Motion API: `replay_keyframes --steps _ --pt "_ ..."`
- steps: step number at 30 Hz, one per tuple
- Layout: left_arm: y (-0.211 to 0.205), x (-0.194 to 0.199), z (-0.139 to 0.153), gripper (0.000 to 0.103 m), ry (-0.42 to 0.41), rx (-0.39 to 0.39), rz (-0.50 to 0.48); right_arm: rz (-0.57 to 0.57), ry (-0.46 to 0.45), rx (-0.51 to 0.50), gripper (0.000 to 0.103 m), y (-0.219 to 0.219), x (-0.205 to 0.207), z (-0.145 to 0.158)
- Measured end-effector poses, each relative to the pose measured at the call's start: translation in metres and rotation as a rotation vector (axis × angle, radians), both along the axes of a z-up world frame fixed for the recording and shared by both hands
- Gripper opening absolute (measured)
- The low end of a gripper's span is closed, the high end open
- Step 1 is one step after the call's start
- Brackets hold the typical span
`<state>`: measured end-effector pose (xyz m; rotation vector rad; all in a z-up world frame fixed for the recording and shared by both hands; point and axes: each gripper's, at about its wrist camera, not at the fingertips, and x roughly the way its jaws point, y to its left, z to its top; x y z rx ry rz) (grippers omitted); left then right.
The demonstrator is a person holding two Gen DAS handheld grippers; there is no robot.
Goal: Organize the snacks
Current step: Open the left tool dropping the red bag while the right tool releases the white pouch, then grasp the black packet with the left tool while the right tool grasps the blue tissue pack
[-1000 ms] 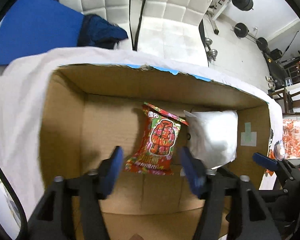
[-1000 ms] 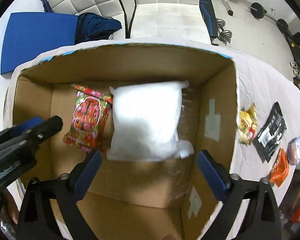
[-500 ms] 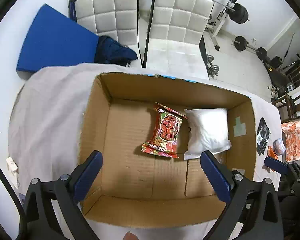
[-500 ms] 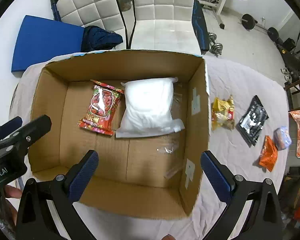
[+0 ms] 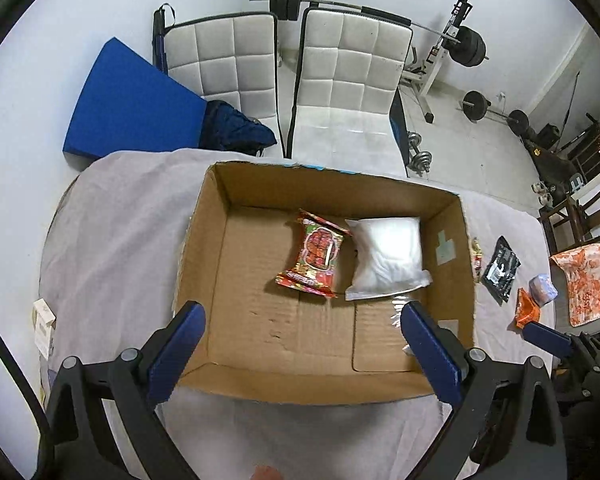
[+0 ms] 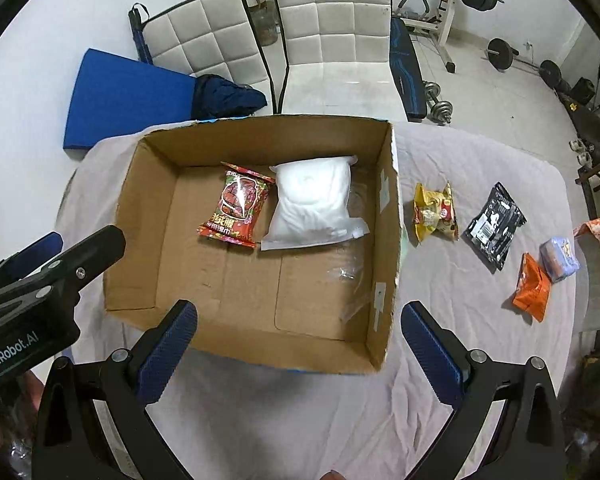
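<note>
An open cardboard box (image 5: 204,240) (image 6: 388,248) sits on the cloth-covered table. Inside lie a red snack pack (image 5: 314,258) (image 6: 238,206) and a white bag (image 5: 388,258) (image 6: 312,202) side by side. My left gripper (image 5: 300,346) hangs open above the box's near wall, empty. My right gripper (image 6: 298,344) is open and empty above the box's near right corner. To the right of the box lie a yellow snack (image 6: 434,212), a black packet (image 6: 494,224) (image 5: 500,268), an orange packet (image 6: 534,288) (image 5: 526,312) and a pale blue packet (image 6: 560,260) (image 5: 543,290).
Two white padded chairs (image 6: 336,40) stand behind the table, with a blue mat (image 6: 124,96) and gym weights (image 5: 474,46) beyond. A small white card box (image 5: 44,324) rests at the table's left edge. An orange patterned cloth (image 5: 590,280) lies at far right.
Both grippers have risen up and back out of the box, with the left one opening wider. The red pack and white bag stay on the box floor.
</note>
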<state>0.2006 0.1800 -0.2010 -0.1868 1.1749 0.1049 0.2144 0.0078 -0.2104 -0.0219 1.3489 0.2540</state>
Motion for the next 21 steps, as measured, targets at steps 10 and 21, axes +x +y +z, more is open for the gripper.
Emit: replay_keyframes --steps 10,21 --pt "-0.082 0.009 0.022 0.100 -0.006 0.003 -0.095 -0.099 0.029 0.086 0.103 -0.096 0.000 0.014" --pt "-0.241 0.086 -0.016 0.100 0.076 -0.011 -0.293 -0.565 0.157 0.144 0.103 -0.356 0.060 -0.040"
